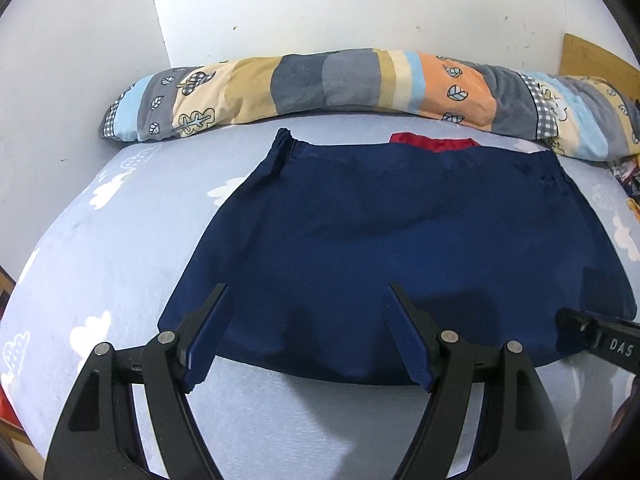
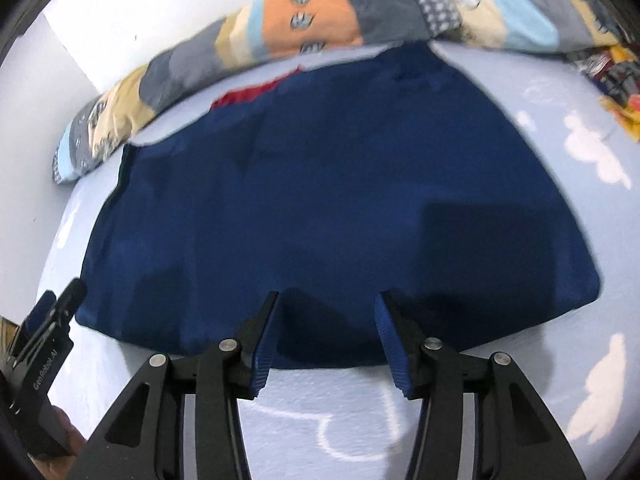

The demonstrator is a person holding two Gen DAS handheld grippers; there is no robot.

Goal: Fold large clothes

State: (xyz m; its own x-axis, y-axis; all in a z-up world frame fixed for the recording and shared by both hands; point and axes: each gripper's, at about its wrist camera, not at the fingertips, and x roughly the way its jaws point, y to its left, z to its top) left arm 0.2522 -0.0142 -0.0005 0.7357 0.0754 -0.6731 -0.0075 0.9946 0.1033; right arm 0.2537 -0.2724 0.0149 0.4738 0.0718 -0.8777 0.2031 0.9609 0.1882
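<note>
A navy blue garment (image 1: 400, 232) lies flat on the bed, its elastic waistband at the far side, with a red piece (image 1: 434, 142) showing at the waistband. It also fills the right wrist view (image 2: 340, 200). My left gripper (image 1: 308, 296) is open and empty, its fingers over the garment's near left hem. My right gripper (image 2: 328, 300) is open and empty over the near hem, right of the left one. The right gripper's body shows at the left wrist view's right edge (image 1: 600, 340); the left gripper's body shows at the right wrist view's left edge (image 2: 48, 332).
The bed has a light blue sheet with white clouds (image 1: 100, 248). A long patchwork rolled quilt (image 1: 340, 80) lies along the white wall behind the garment. A wooden headboard (image 1: 592, 56) and colourful fabric (image 2: 612, 76) sit at the far right.
</note>
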